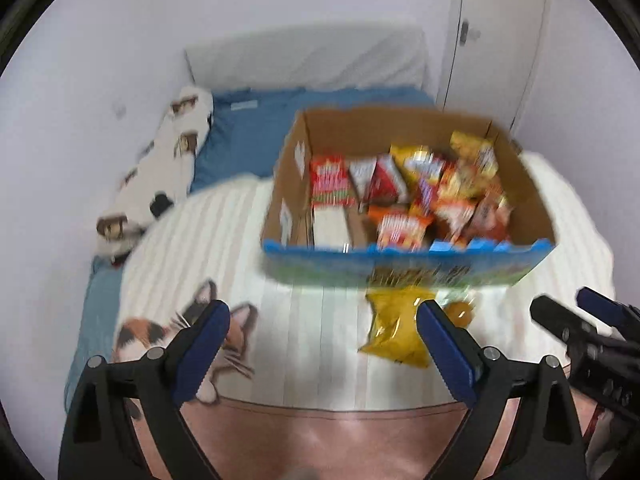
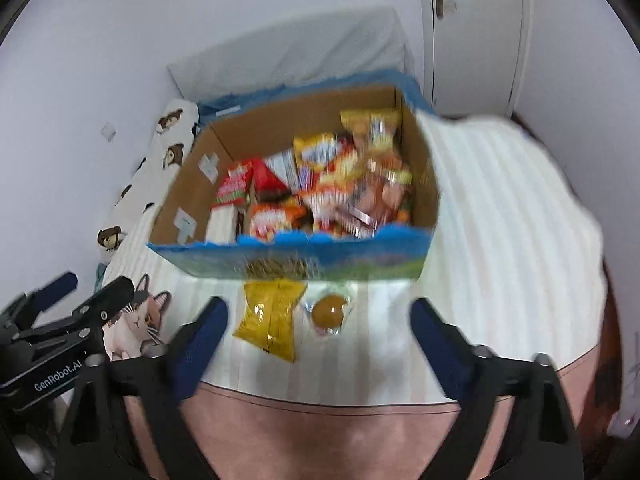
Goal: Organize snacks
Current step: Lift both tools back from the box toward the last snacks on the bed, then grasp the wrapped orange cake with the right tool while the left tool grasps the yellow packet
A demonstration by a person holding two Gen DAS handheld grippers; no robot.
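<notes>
With both my left gripper [image 1: 322, 320] and right gripper [image 2: 320, 316] spread wide and empty, I judge I'm between pickups; next, closing on the yellow packet [image 2: 270, 316] lying ahead between my right fingers, short of the snack box [image 2: 288, 260].

A brown cardboard box [image 2: 420, 168] with matt inner walls and a glossy printed front holds shiny foil snack packets [image 2: 320, 184]. At its six o'clock, a glossy yellow plastic bag [image 2: 270, 318] lies on ribbed white cloth bedding [image 2: 500, 220]. Matt black plastic grippers carry blue finger pads [image 1: 204, 344].
</notes>
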